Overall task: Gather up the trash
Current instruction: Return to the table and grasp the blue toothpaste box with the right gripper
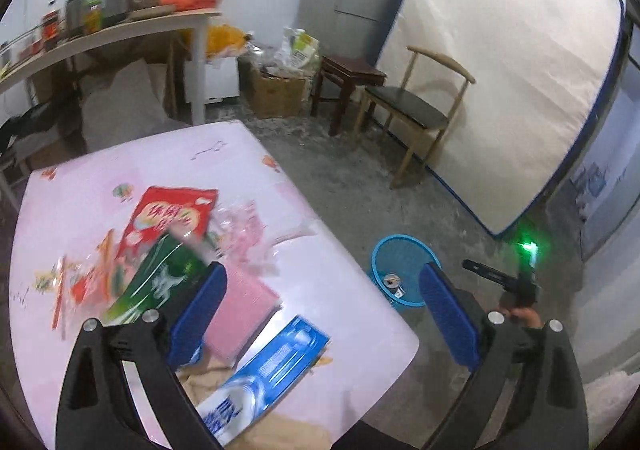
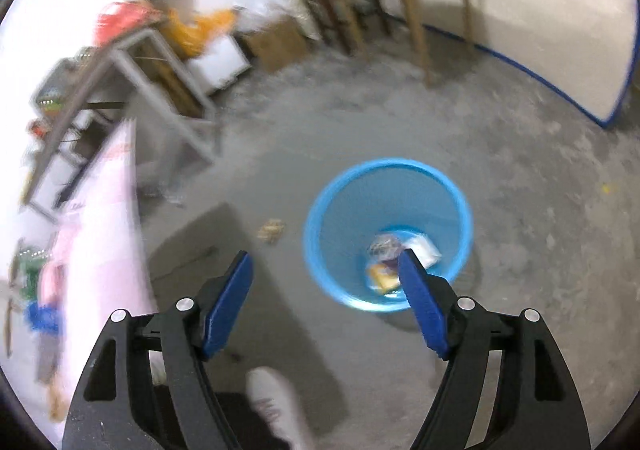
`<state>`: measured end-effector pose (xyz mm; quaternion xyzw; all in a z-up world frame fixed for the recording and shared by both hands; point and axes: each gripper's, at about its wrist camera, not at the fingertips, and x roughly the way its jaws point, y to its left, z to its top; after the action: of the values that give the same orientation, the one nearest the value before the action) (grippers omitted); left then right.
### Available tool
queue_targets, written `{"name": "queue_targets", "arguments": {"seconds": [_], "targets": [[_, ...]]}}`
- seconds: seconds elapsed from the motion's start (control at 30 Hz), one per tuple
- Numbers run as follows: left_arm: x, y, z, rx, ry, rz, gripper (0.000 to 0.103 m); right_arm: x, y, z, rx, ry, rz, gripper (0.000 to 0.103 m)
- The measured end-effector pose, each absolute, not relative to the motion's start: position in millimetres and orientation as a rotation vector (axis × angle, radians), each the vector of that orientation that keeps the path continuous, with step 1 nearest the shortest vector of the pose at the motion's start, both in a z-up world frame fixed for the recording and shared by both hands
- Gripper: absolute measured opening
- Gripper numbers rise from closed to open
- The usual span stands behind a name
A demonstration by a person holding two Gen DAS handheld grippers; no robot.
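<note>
A blue trash basket (image 2: 456,210) stands on the concrete floor with a few wrappers (image 2: 384,274) at its bottom; it also shows in the left wrist view (image 1: 400,250) beside the table. My right gripper (image 2: 326,262) is open and empty above the basket's near left rim. My left gripper (image 1: 322,274) is open and empty over the pink table (image 1: 340,290). On the table lie a red snack bag (image 1: 172,214), a green packet (image 1: 160,282), a blue and white box (image 1: 272,366), a pink packet (image 1: 240,306) and clear wrappers (image 1: 244,226).
A wooden chair (image 1: 416,106) and a dark stool (image 1: 348,78) stand by a mattress (image 1: 500,70) leaning on the wall. A cluttered shelf table (image 1: 120,26) and a cardboard box (image 1: 276,90) are behind. A scrap (image 2: 272,230) lies on the floor. My shoe (image 2: 272,406) is below.
</note>
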<state>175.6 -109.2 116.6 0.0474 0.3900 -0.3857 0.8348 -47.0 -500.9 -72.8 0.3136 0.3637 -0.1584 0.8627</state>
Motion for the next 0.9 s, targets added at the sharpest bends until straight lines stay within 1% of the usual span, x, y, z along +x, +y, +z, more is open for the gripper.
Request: {"name": "queue_targets", "arguments": {"seconds": [0.13, 0.3, 0.43, 0.47, 0.57, 0.6, 0.63, 0.67, 0.7, 0.8, 0.9], "targets": [[158, -73, 120, 0.080, 0.759, -0.806, 0.095, -39, -446, -39, 0.687, 0.719, -0.123, 0.072], [132, -37, 119, 0.091, 0.696, -0.800, 0.095, -13, -390, -18, 0.778, 0.716, 0.135, 0.072], [114, -20, 109, 0.128, 0.661, -0.780, 0.095, 17, -342, -9, 0.836, 0.767, 0.306, 0.073], [110, -17, 105, 0.133, 0.652, -0.776, 0.095, 24, -330, -4, 0.812, 0.777, 0.341, 0.073], [100, -3, 93, 0.143, 0.636, -0.778, 0.095, 41, -288, 9, 0.639, 0.793, 0.392, 0.074], [97, 3, 88, 0.149, 0.633, -0.772, 0.095, 47, -273, 15, 0.547, 0.786, 0.429, 0.074], [93, 8, 86, 0.151, 0.630, -0.770, 0.095, 54, -252, 25, 0.398, 0.767, 0.494, 0.074], [90, 14, 82, 0.152, 0.629, -0.772, 0.095, 54, -235, 30, 0.282, 0.758, 0.540, 0.078], [87, 18, 80, 0.151, 0.628, -0.771, 0.095, 54, -220, 31, 0.177, 0.756, 0.580, 0.081], [83, 37, 71, 0.126, 0.637, -0.757, 0.095, 70, -173, 31, -0.149, 0.764, 0.683, 0.081], [84, 52, 64, 0.091, 0.647, -0.748, 0.095, 81, -136, 23, -0.364, 0.808, 0.789, 0.081]]}}
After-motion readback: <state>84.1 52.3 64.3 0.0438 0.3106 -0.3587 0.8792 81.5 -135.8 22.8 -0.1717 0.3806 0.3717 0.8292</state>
